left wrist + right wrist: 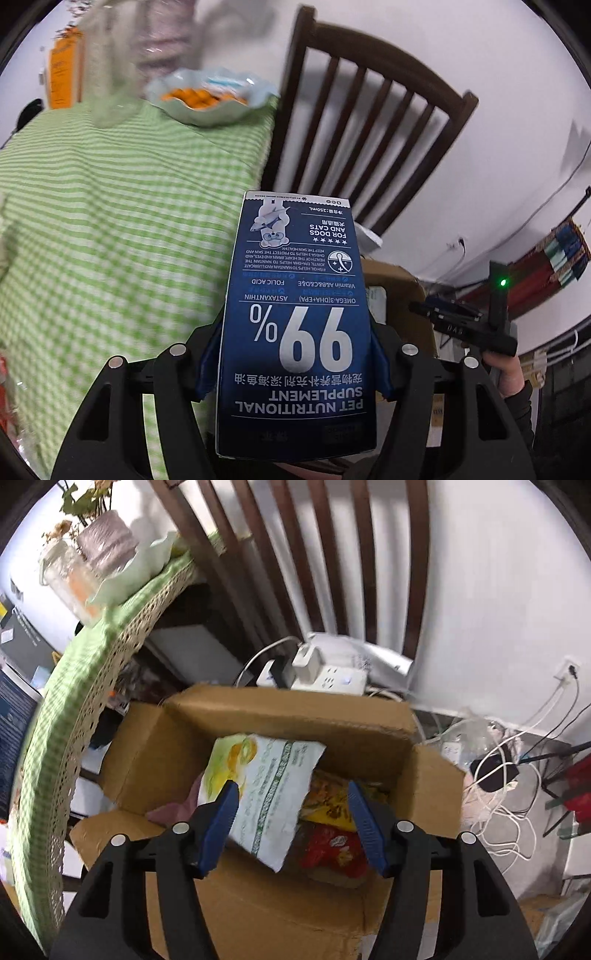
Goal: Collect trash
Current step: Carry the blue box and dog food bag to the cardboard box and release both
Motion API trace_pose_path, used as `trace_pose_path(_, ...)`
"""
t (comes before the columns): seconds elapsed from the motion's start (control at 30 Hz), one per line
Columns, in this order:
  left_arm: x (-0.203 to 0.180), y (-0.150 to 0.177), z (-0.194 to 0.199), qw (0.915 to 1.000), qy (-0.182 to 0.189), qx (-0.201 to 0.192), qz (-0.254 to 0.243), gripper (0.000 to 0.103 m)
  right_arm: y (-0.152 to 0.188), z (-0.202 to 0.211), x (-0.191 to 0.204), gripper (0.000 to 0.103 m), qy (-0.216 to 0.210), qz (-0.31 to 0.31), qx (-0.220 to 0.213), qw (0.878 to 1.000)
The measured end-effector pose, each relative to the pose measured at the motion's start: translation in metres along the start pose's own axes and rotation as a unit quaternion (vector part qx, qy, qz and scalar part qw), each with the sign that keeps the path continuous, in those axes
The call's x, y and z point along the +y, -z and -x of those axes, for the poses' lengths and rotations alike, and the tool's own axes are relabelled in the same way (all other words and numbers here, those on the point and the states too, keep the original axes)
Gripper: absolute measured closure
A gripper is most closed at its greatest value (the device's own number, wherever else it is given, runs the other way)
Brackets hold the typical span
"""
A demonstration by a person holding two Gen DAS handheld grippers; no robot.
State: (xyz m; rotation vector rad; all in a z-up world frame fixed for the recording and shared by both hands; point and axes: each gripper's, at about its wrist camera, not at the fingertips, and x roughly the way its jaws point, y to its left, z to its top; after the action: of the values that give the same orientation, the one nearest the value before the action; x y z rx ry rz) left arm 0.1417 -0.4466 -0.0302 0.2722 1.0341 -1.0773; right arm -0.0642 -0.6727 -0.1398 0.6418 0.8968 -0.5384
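Observation:
My left gripper (295,369) is shut on a tall blue carton (295,314) printed "pet nutritional supplement", held upside down past the edge of the green checked table (110,221). My right gripper (291,805) hangs open over an open cardboard box (295,709) on the floor. A white and green packet (269,786) lies tilted in the box, on top of yellow and red wrappers (332,834). The left blue pad overlaps the packet in the picture; the right pad stands apart from it. The same cardboard box (399,284) shows behind the carton in the left wrist view.
A dark wooden chair (369,122) stands by the table against the white wall. A bowl of orange snacks (207,99) and a glass jar (110,74) sit on the table. A power strip (325,672) and tangled cables (498,794) lie behind and right of the box.

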Motion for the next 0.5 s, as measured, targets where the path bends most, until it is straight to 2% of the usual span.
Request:
trace_pose_path(0.17,-0.019,-0.001,-0.033,0.9988,0.001,0.043,-0.024,0.041,-0.002,0.002,0.000,0.044,-0.012,-0.007,-0.009,1.000)
trace_pose_path(0.3,-0.027,0.002,-0.064,0.9964,0.001,0.080,-0.027,0.041,0.000,-0.005,0.004,0.044,-0.021,0.000,0.002,1.000)
trace_pose_path(0.5,-0.033,0.007,-0.120,0.9859,-0.011,0.163,-0.037,0.040,0.004,-0.006,0.012,0.044,-0.032,0.016,0.008,0.999)
